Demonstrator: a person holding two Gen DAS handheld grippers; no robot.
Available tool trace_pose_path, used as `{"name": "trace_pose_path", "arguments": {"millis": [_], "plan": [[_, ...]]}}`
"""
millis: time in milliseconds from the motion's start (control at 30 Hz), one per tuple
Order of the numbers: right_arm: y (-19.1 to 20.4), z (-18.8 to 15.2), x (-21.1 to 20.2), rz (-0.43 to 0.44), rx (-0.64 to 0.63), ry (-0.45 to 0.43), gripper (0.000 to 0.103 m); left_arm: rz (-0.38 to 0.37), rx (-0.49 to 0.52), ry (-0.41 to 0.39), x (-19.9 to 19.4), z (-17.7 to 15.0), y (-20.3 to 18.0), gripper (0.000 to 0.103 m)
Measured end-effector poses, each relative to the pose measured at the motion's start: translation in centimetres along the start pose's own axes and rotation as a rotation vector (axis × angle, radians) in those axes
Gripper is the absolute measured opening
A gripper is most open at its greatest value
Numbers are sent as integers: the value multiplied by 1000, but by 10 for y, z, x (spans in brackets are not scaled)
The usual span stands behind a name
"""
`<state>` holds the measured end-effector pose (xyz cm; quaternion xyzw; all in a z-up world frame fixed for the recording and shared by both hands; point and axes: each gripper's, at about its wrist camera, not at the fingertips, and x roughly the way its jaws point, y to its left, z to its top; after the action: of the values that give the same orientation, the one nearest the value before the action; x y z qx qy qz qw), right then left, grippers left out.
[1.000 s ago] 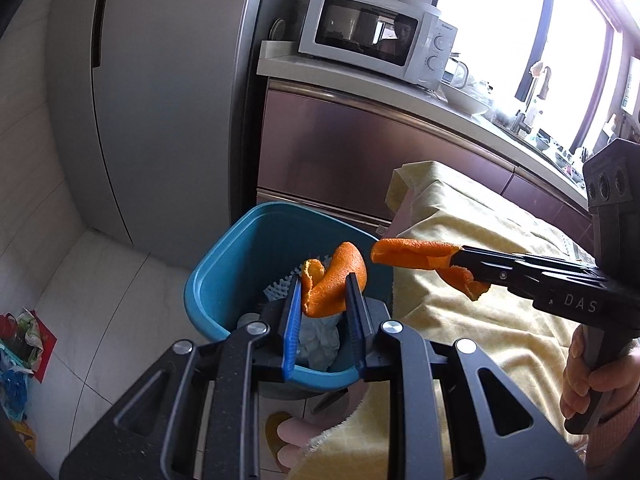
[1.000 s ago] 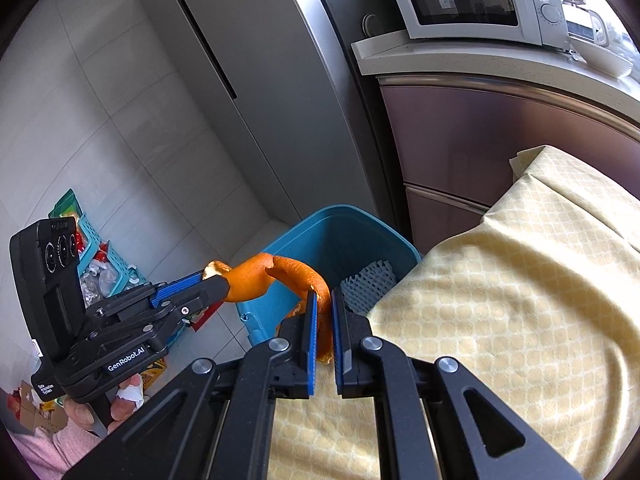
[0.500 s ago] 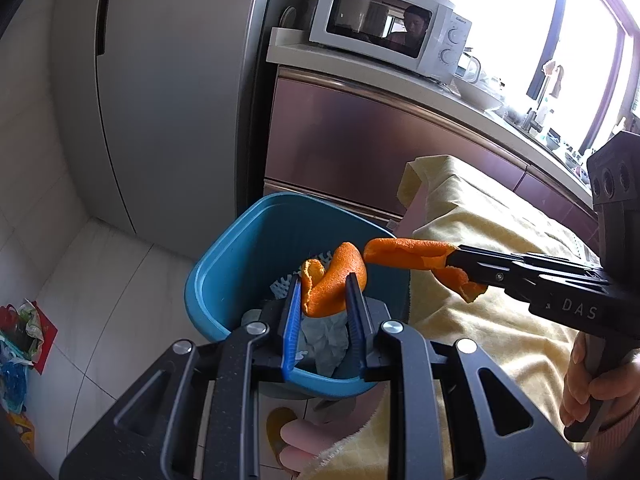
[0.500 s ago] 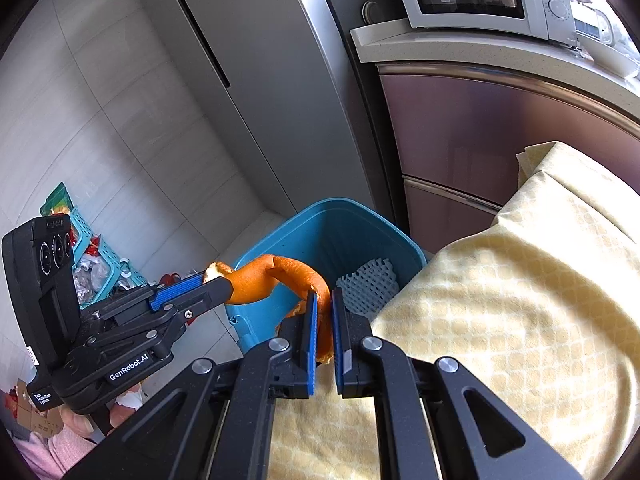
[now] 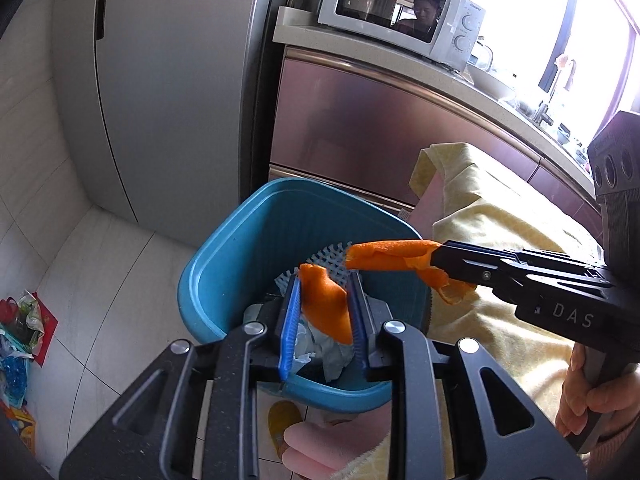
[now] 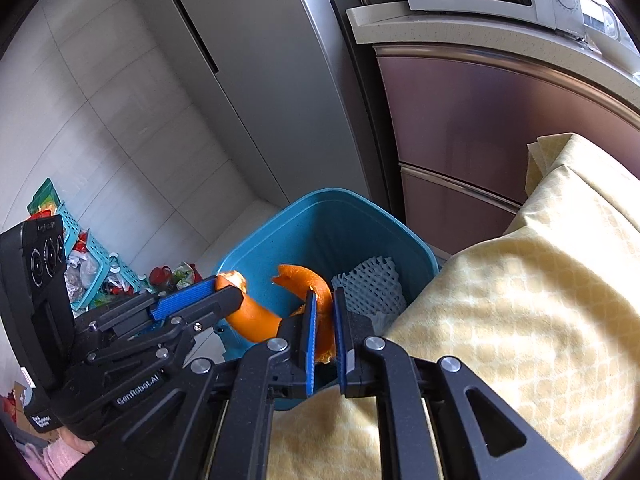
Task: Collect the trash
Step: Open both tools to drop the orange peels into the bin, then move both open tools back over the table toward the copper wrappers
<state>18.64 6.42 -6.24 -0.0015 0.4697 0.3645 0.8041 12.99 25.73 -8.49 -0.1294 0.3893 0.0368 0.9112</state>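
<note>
A blue trash bin (image 5: 208,272) (image 6: 256,236) stands on the floor beside the table, holding a white foam net (image 6: 368,284) and crumpled tissue (image 5: 320,348). My left gripper (image 5: 325,280) (image 6: 228,284) is shut on a curled orange peel (image 5: 324,304) (image 6: 252,320) over the bin's mouth. My right gripper (image 6: 324,294) (image 5: 438,254) reaches in from the right with a second strip of orange peel (image 5: 388,254) (image 6: 304,276) between its pads. Its jaws are opening slightly, but the strip still sticks out level from its tip, above the bin.
A table under a yellow cloth (image 6: 500,320) borders the bin on the right. A grey fridge (image 5: 168,80) and a brown cabinet (image 5: 380,128) with a microwave (image 5: 400,4) stand behind. Bags and a basket of litter (image 6: 92,272) lie on the floor at left.
Both grippers have moved forward and down toward the bin, which now looks larger. The gap between the right gripper's pads has widened a little around its peel.
</note>
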Motion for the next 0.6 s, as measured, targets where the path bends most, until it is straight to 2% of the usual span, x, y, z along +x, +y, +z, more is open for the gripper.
{"name": "trace_pose_path", "arguments": {"millis": [233, 433, 500, 600], "plan": [[-6, 1, 10, 12, 33, 8, 12, -4, -8, 3, 9, 0, -2, 21], [-12, -8, -5, 21, 33, -9, 12, -26, -1, -11, 4, 0, -8, 22], [-13, -12, -15, 25, 28, -24, 12, -41, 5, -25, -2, 0, -12, 26], [-16, -20, -35, 33, 15, -54, 12, -69, 24, -56, -14, -1, -21, 37]]}}
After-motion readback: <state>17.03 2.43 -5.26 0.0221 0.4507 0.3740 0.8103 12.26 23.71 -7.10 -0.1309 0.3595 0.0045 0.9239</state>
